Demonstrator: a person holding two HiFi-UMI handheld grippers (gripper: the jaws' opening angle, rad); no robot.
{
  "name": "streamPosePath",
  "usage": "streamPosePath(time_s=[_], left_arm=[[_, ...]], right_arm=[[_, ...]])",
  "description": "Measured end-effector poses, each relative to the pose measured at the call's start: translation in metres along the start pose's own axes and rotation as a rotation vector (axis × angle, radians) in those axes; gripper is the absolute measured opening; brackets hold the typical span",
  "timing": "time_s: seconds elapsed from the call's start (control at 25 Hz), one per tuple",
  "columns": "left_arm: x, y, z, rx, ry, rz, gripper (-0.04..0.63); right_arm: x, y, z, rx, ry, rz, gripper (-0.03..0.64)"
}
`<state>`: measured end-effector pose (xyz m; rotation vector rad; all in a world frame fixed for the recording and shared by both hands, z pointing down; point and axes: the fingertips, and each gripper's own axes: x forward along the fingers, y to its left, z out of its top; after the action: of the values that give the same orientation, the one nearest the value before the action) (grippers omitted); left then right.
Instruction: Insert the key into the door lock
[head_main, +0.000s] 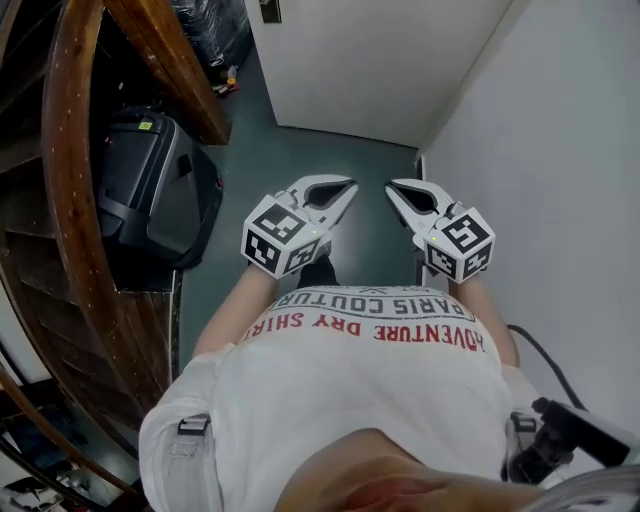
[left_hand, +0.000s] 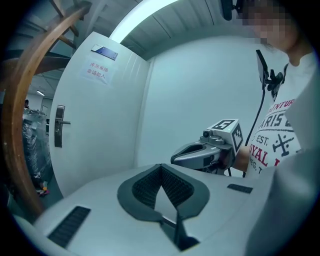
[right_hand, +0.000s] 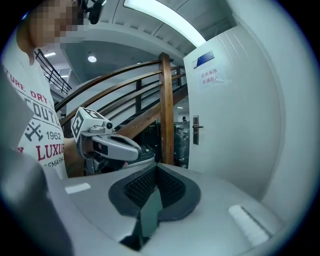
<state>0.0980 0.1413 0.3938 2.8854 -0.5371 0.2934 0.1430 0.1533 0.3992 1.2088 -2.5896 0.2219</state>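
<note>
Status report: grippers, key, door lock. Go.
Left gripper shut, right gripper shut, no key visible in either. Door closed ahead, lock plate with handle untouched. Black case sits left by the stair rail, off the line to door.

T-shirt (head_main: 380, 400): "PARIS", "ADVENTURE DRY SHIRT", "1962".
</note>
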Motion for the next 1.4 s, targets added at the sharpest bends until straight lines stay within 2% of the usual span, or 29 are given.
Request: streamPosePath(time_s=[0.24, 0.44, 0.68, 0.8, 1.4], left_arm=[[-0.042, -0.078, 0.000, 0.020, 0.010, 0.010, 0.002], [-0.071, -0.103, 0.000, 0.047, 0.008, 0.031, 0.002], [-0.100, -0.112, 0.006, 0.073, -0.006, 0.036, 0.002], [-0.119, -0.115, 0.005, 0.086, -0.005, 0.023, 0.002], [-0.129, -0.114, 0.011, 0.112, 0.026, -0.073, 0.002]], right_arm=[[-0.056, 0.067, 0.001, -0.014, -0.027, 0.033, 0.002], [-0.072, 0.098, 0.010, -0.040, -0.053, 0.037, 0.002], [-0.071, 0.129, 0.019, -0.083, -0.048, 0.032, 0.002], [-0.068, 0.148, 0.025, -0.071, -0.064, 0.020, 0.002], [-0.062, 0.162, 0.035, -0.046, -0.059, -0.050, 0.002]])
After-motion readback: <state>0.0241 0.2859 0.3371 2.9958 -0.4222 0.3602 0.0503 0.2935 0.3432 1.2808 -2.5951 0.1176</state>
